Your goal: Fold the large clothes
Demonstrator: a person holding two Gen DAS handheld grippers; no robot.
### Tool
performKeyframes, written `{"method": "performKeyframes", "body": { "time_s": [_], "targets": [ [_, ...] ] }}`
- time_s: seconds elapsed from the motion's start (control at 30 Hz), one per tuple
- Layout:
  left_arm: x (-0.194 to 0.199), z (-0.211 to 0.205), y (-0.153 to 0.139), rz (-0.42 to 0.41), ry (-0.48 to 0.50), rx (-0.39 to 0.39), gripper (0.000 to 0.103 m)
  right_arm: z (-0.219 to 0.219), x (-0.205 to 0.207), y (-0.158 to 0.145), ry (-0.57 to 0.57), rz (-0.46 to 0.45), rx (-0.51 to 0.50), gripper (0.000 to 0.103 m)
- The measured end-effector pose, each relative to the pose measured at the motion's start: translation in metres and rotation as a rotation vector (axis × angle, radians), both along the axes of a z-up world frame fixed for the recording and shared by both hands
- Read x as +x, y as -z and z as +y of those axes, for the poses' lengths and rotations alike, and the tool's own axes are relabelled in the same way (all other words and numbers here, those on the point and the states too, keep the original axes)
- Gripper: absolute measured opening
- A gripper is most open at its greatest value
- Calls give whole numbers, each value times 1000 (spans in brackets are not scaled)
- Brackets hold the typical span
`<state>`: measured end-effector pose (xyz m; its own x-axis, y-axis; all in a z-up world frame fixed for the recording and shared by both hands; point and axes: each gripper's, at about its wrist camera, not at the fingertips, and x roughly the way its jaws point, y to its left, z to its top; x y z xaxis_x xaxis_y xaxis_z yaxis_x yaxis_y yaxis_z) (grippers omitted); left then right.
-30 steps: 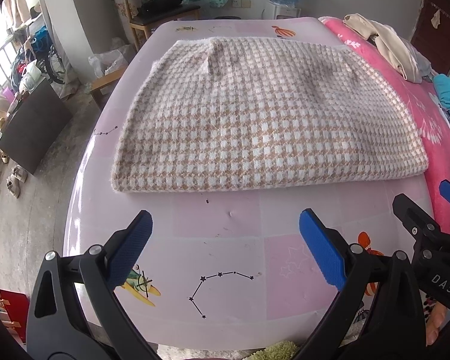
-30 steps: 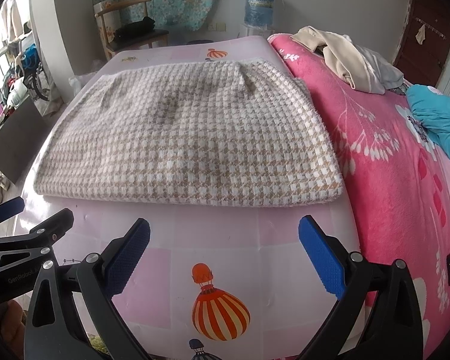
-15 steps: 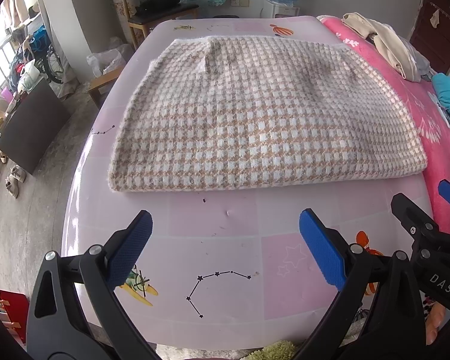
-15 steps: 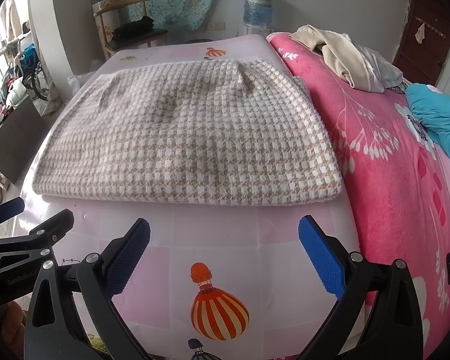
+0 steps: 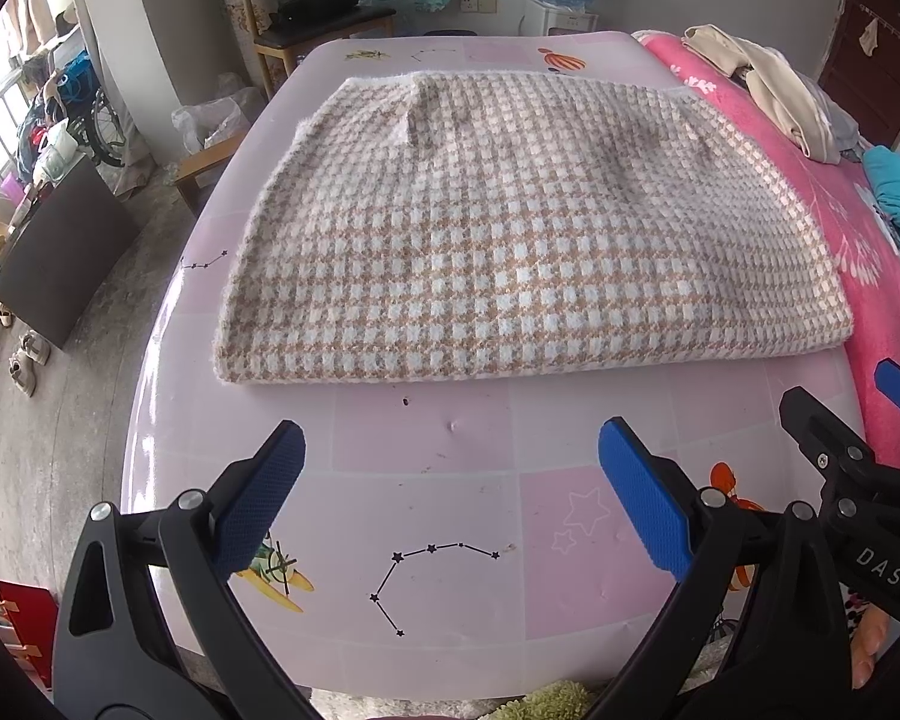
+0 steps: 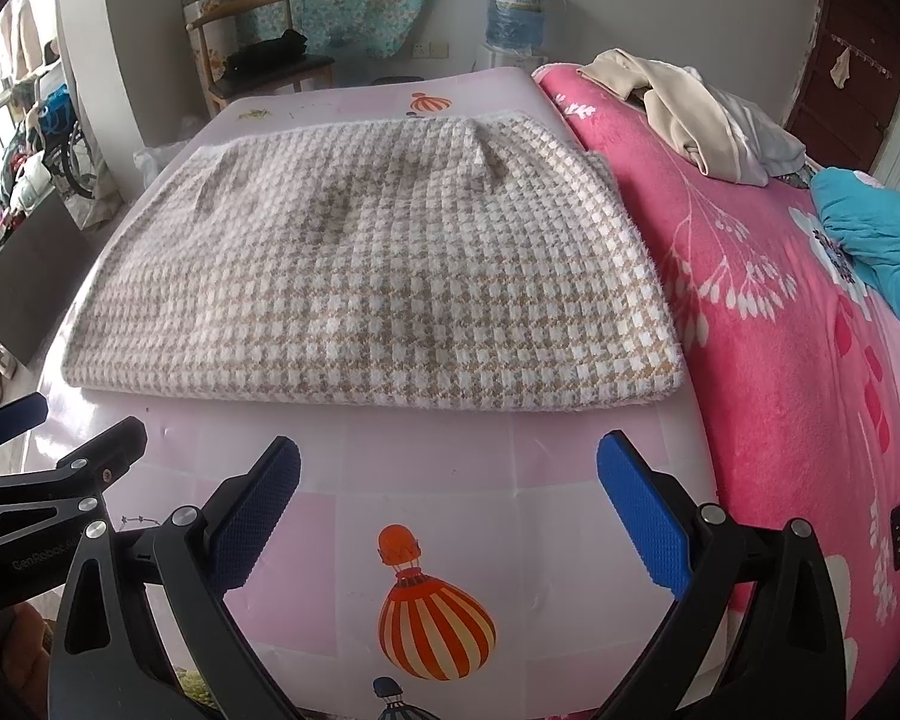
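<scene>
1. Houndstooth garment (image 5: 528,228) lies folded flat on the pink mat (image 5: 450,480), a thick multi-layer slab with its near edge running across both views; beige/white check, fuzzy edges
2. Garment's right edge (image 6: 642,276) sits right along the pink floral blanket (image 6: 780,330); whether it overlaps the blanket I can't tell
3. Left gripper (image 5: 450,495): jaws spread wide, nothing between the blue pads (image 5: 258,498), hovering over bare mat short of the garment's near edge, not touching it
4. Right gripper (image 6: 450,501): also spread wide and holding nothing, over the mat near the hot-air balloon print (image 6: 435,618), just short of the garment
5. Both grippers sit side by side; each shows in the other's view at frame edge
6. Beige clothes pile (image 6: 690,114) and blue fabric (image 6: 876,222) lie on the blanket, well apart from the garment
7. Wooden chair (image 5: 306,18) and water jug (image 6: 516,6) stand beyond the far end of the mat
</scene>
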<state>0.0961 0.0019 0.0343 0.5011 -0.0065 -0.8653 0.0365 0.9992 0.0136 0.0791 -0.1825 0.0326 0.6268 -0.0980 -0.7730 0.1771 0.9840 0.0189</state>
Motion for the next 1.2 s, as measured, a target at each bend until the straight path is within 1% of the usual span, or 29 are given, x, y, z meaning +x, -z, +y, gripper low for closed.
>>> {"method": "performKeyframes", "body": {
  "time_s": [1.2],
  "targets": [
    [0,2,-4,-7,3,-1,95,3,0,-2,-11,1,-9,97]
  ]
}}
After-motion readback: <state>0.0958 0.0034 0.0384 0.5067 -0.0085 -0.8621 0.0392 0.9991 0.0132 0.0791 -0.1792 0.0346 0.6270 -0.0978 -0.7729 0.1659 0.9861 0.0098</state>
